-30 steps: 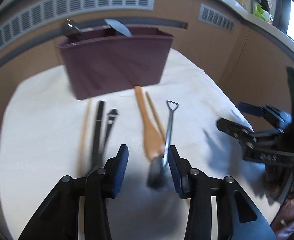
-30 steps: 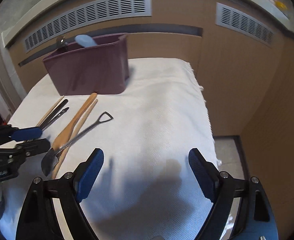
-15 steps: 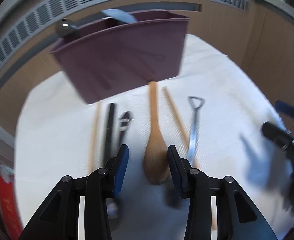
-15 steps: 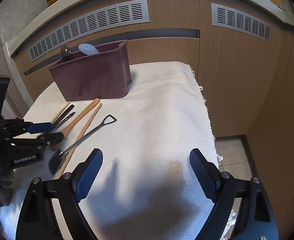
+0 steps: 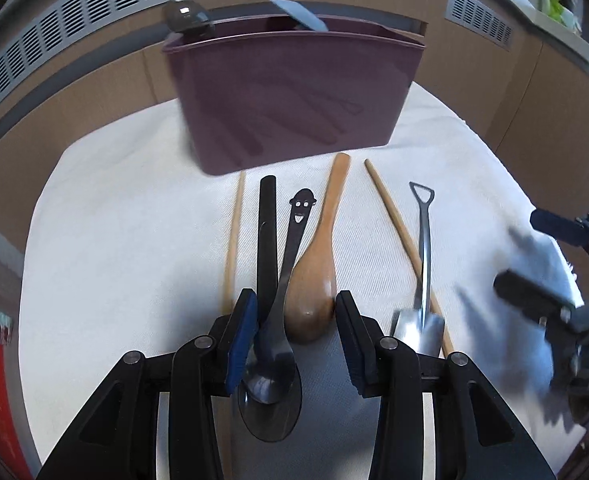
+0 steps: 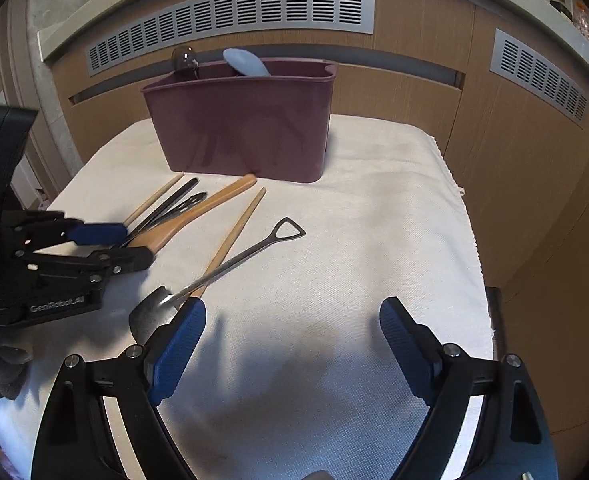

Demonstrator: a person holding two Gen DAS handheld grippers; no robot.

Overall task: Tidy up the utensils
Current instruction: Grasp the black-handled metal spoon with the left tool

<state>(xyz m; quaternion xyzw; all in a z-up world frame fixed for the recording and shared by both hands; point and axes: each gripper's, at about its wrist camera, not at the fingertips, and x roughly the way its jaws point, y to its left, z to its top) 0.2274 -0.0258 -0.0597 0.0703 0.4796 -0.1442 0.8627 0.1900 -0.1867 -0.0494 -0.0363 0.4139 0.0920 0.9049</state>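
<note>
My left gripper [image 5: 296, 320] is open, low over the white cloth. Its blue pads [image 5: 241, 336] straddle the bowl of a wooden spoon [image 5: 314, 280] and the neck of a dark spoon with a smiley face handle [image 5: 294, 240]. A black spoon [image 5: 267, 232] lies against the left pad. Two wooden chopsticks [image 5: 232, 240] [image 5: 398, 228] and a steel shovel-shaped spoon [image 5: 424, 248] lie alongside. The maroon holder [image 5: 294, 96] behind them has a grey and a light blue spoon in it. My right gripper [image 6: 294, 332] is wide open over bare cloth, its left fingertip beside the shovel spoon's blade [image 6: 150, 312].
The white cloth [image 6: 374, 220] covers a small table whose right edge drops to the floor. A wooden cabinet front with grey vents [image 6: 234, 16] stands close behind the holder. Bare cloth lies to the right of the utensils.
My left gripper has slid left from the shovel spoon to the wooden spoon's bowl and sunk nearer the cloth. The right gripper's view has swung toward the holder. Both jaws kept their width.
</note>
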